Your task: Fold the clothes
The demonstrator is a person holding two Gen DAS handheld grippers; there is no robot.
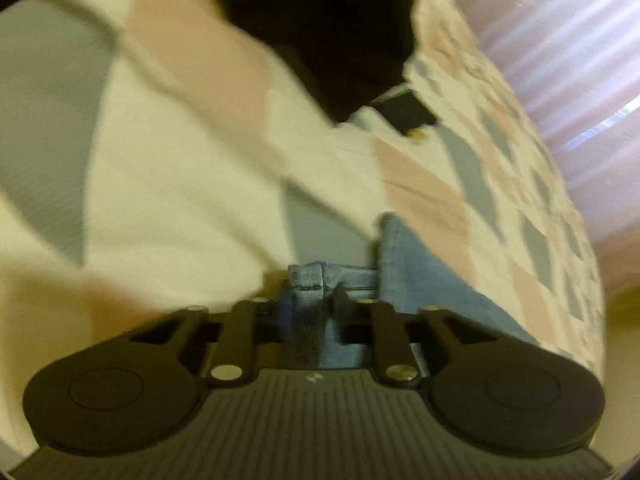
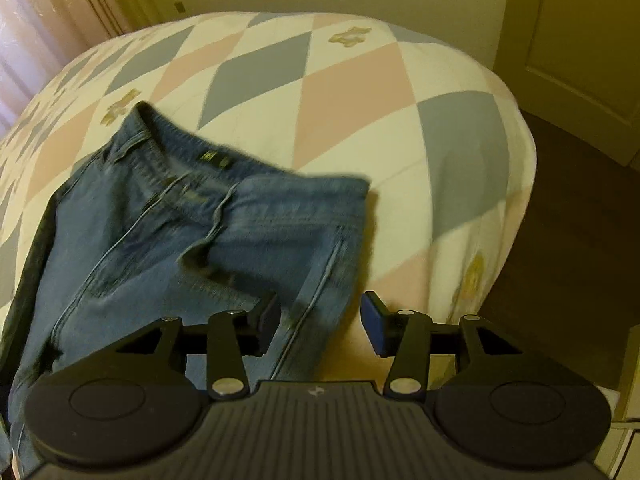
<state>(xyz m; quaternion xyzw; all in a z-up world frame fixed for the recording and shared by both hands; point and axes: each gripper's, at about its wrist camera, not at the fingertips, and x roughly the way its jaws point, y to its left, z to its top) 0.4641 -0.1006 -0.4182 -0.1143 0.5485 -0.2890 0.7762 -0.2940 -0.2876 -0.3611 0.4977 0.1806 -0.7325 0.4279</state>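
Jeans point(image 2: 192, 232) lie on the bed point(image 2: 360, 92), legs doubled toward the waistband, fold unfinished; left gripper point(image 1: 310, 300) pinches a denim hem, right gripper point(image 2: 320, 320) gapes above the jeans' edge.

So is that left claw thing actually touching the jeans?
Touching. In the left wrist view the left gripper is shut on a folded bit of the jeans, with denim pinched between its fingers.
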